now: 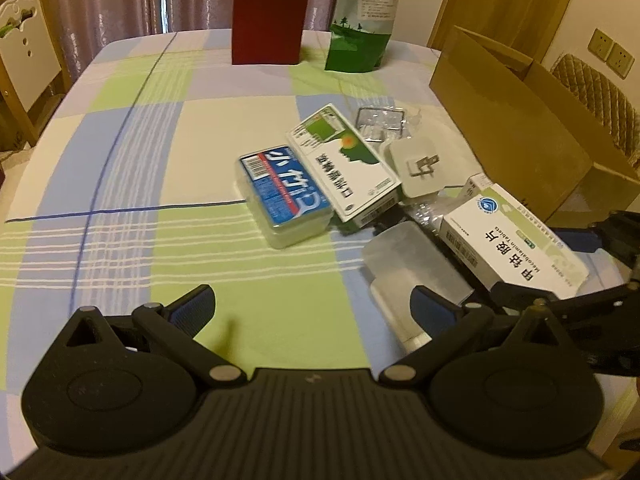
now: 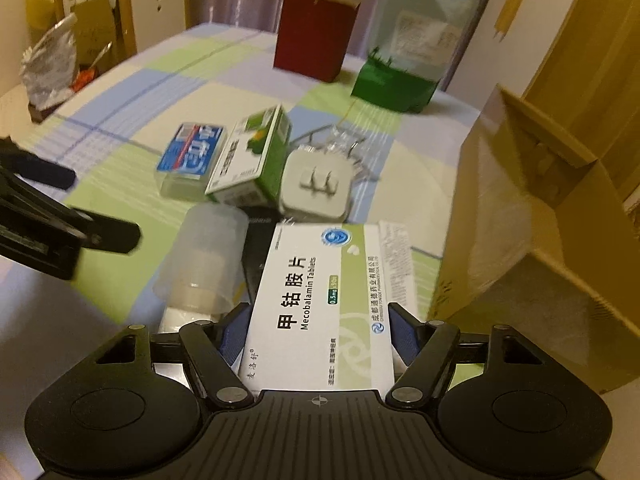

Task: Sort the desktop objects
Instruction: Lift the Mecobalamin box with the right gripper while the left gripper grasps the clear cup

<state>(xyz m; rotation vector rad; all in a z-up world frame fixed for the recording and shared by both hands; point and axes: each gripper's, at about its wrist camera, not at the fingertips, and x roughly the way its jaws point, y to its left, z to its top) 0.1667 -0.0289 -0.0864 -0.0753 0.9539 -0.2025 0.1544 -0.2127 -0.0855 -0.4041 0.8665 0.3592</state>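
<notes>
My right gripper [image 2: 320,334] is shut on a white Mecobalamin tablet box [image 2: 324,300], its blue pads pressing the two long sides. In the left wrist view that box [image 1: 516,240] sits at the right, above a translucent capped bottle [image 1: 412,268]. Further in lie a clear case with a blue label [image 1: 284,192], a green and white medicine box [image 1: 344,160], a white plug adapter [image 1: 420,168] and a clear packet with a metal part [image 1: 380,122]. My left gripper [image 1: 312,304] is open over bare cloth, left of the bottle.
An open cardboard box [image 1: 520,120] stands at the right of the checked tablecloth [image 1: 160,160]. A red carton [image 1: 270,20] and a green pouch [image 1: 360,20] stand upright at the far edge. A foil bag [image 2: 50,68] and a chair [image 1: 24,52] are beyond the left edge.
</notes>
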